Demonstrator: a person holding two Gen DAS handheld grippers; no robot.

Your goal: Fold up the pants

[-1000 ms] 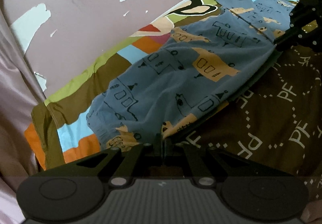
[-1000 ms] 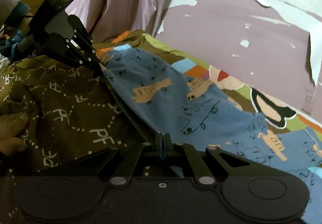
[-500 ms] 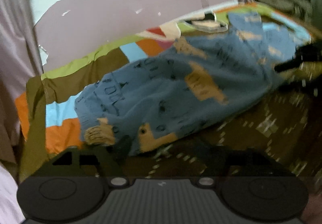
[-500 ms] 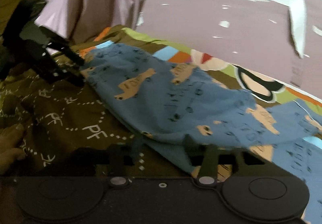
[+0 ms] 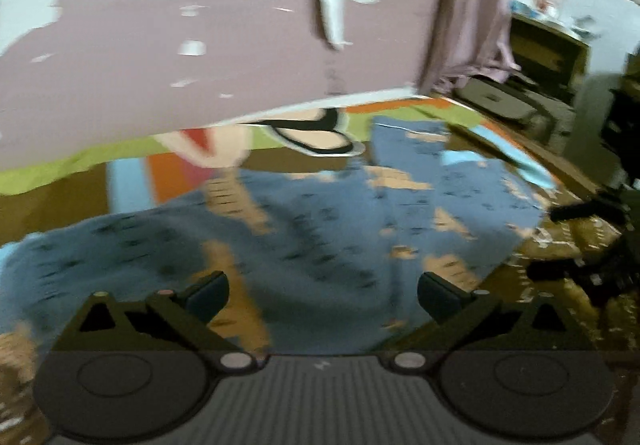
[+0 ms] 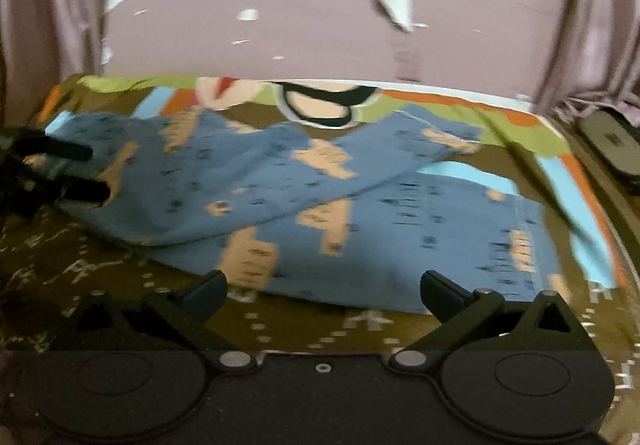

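The blue cotton pants printed with tan and black shapes (image 6: 320,197) lie on a bed, across a patchwork bedspread of green, orange and sky-blue blocks (image 6: 532,129) and a brown blanket with white lettering (image 6: 80,269); one layer is laid slantwise over the other, so a first fold looks done, though loosely and with a rumpled edge; further folds and smoothing appear left. The left hand-held gripper (image 5: 322,291) has its jaws opening wide, nothing between them; the right hand-held gripper (image 6: 324,291) is likewise opening and empty, the pants lying just beyond both.
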